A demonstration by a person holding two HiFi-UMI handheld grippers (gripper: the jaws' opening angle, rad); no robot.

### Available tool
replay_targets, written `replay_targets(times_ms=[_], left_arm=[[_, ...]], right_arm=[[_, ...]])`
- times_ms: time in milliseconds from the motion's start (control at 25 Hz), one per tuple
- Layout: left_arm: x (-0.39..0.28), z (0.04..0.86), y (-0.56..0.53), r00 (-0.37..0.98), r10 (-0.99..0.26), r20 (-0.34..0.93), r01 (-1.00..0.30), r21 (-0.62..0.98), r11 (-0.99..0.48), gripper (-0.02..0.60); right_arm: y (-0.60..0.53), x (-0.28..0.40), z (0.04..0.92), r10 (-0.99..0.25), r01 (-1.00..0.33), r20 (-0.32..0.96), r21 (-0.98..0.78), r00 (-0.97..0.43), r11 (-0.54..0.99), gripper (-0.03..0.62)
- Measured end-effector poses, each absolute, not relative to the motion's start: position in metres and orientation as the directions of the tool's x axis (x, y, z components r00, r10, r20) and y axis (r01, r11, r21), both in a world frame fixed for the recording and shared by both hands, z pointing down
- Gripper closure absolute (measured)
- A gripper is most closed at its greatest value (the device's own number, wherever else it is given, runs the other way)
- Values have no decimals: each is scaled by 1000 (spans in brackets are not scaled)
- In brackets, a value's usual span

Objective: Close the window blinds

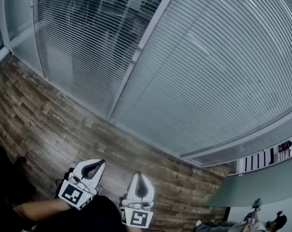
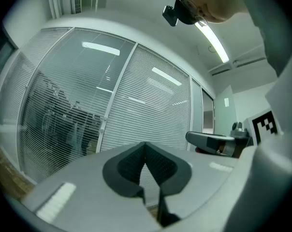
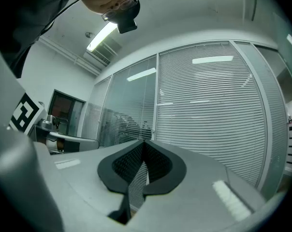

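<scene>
- Window blinds (image 1: 209,71) are hanging across the glass wall at the far side of the room, well apart from both grippers. The slats of the left pane are letting a dim room show through, while the slats of the right pane are looking flat and nearly opaque.
- I am holding the left gripper (image 1: 94,167) near me, over the wooden floor (image 1: 49,124). In its own view the jaw tips are meeting, nothing is sitting between them, and it is touching nothing.
- I am holding the right gripper (image 1: 140,180) just beside it, to the right. Its jaws are pressing fully together on nothing, and only the distant slats are showing through the slit below the pads.
- Both grippers are pointing toward the blinds, side by side and not touching each other.
</scene>
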State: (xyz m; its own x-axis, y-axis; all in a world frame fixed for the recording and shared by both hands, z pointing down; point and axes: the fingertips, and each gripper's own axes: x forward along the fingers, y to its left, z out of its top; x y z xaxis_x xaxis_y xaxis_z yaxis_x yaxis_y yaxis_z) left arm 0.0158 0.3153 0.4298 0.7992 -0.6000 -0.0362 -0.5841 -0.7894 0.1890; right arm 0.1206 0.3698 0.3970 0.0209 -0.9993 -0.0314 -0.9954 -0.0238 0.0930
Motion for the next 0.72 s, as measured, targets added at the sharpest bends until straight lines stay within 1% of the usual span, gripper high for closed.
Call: replay_targets(times_ms=[200, 360, 480, 720], left_arm=[[30, 424, 319, 803, -593, -64, -574, 185, -798, 580], [29, 424, 318, 799, -599, -58, -582, 181, -793, 580], [26, 425, 319, 792, -608, -57, -591, 181, -786, 580], [26, 422, 319, 788, -613, -56, -603, 135, -786, 580]], right_arm=[[368, 129, 400, -1000, -998, -28, 55, 13, -15, 595], [371, 133, 397, -999, -1000, -47, 27, 14, -15, 595], [371, 135, 400, -999, -1000, -38, -1, 2, -2, 594], [364, 134, 405, -1000, -1000, -20, 12, -15, 15, 592]])
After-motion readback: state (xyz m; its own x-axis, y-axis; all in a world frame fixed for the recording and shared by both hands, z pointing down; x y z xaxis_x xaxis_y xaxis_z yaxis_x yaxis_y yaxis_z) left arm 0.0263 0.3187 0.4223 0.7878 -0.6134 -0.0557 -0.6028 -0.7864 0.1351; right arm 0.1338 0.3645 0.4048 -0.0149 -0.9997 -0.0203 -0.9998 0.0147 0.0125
